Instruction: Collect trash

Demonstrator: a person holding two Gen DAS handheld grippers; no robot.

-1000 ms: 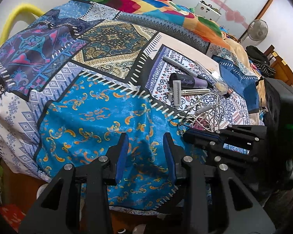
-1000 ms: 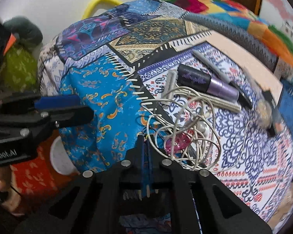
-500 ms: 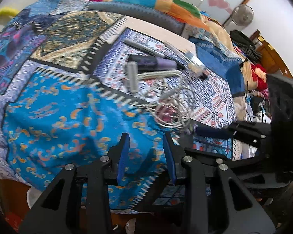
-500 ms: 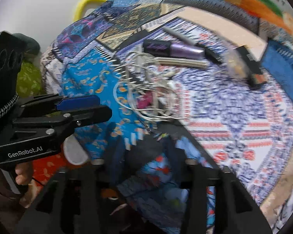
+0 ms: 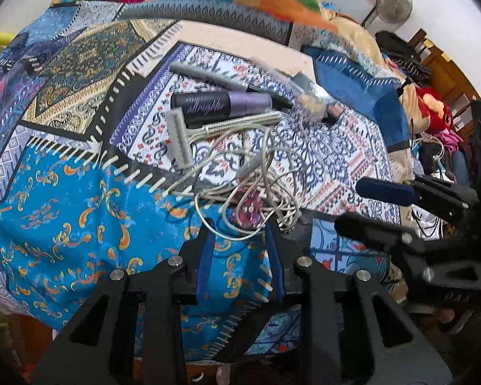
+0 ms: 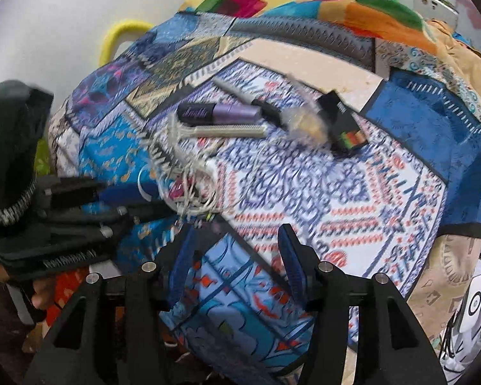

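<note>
Two grippers over the patchwork bedspread (image 5: pixel 64 224), neither with anything in it. My right gripper (image 6: pixel 237 256), pinched fully shut a second ago, now stands about half open with only cloth showing between its fingers; both cameras have swung so the trash pile sits nearer the middle of each view. My left gripper (image 5: pixel 240 250) is narrower than the right and its jaws are closing, the near loop of the white cable tangle (image 5: pixel 259 189) just beyond its fingertips, nothing pinched yet. I read this as the approach to a first pick; nothing has been collected so far. Taking the cable tangle as landmark, count of trash items: one disposable razor (image 5: pixel 208 130) touching its far edge; one purple-and-black cosmetic tube (image 5: pixel 221 106) just behind the razor; one grey pen-like stick (image 5: pixel 205 75) behind the tube; one small pink piece (image 5: pixel 250 205) caught inside the tangle; one black box with a coloured end (image 6: pixel 343 125) well off to the tangle's right; one pale, clear object (image 6: pixel 308 125) beside that box (blurred, cannot identify). No bin or bag is visible in either view.
</note>
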